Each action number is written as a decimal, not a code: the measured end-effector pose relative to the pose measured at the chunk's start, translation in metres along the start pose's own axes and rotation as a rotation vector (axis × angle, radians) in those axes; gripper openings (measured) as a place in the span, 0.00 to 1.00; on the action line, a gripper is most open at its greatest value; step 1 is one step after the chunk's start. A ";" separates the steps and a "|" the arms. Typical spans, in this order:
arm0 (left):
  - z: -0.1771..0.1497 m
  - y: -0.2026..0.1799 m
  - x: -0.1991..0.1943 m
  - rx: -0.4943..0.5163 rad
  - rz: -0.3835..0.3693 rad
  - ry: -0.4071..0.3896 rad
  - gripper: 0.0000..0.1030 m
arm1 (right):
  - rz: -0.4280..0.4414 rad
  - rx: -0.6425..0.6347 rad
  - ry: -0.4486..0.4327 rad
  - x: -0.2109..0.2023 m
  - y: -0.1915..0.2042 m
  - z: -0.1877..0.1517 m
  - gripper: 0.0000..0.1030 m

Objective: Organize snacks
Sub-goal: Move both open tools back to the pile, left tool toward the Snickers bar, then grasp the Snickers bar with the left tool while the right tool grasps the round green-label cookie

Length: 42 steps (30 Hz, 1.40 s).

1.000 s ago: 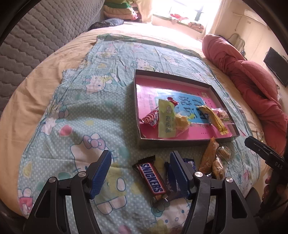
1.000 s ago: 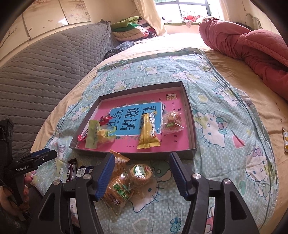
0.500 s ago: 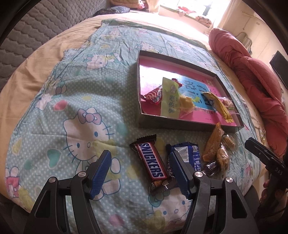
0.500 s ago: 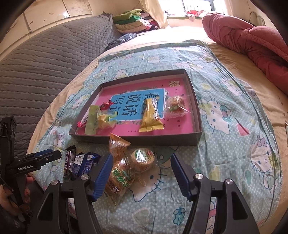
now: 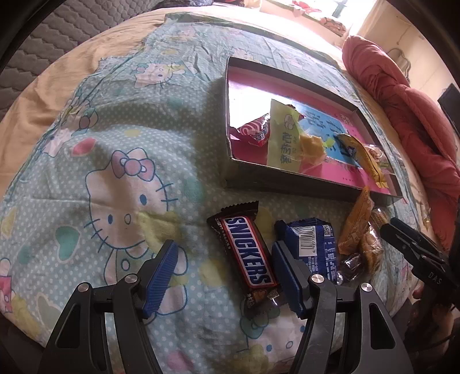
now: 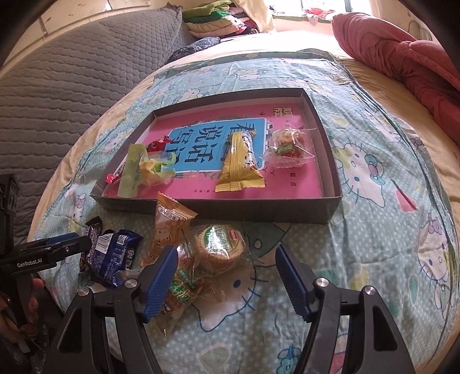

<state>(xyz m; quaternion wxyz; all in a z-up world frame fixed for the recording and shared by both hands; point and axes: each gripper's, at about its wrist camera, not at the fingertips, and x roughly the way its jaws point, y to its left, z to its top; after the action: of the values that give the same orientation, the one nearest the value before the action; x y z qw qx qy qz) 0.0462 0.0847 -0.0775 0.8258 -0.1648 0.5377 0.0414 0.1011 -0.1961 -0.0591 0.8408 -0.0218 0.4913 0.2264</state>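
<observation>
Left wrist: Snickers bar [image 5: 247,254] between parted left tongs [image 5: 224,276], seemingly untouched.

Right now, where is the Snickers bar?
In the left wrist view the Snickers bar lies on the bedsheet between the open left gripper fingers, beside the blue packet and before the tray.

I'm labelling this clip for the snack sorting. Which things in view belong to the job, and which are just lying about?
Part of the job:
- Snickers bar, between the open left gripper fingers
- blue wrapped snack
- orange packet
- round cake
- box already holding snacks
- open right gripper

Just lying about:
- red quilt
- folded clothes
- Hello Kitty sheet
</observation>
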 end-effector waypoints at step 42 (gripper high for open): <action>0.001 -0.011 -0.024 0.039 -0.067 -0.087 0.28 | 0.071 0.056 -0.081 -0.019 -0.016 -0.001 0.40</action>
<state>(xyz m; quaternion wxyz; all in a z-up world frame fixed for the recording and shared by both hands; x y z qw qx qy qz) 0.0397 0.0776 -0.0526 0.8523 -0.1646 0.4963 0.0101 0.0986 -0.2179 -0.0469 0.8517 0.0283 0.4634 0.2432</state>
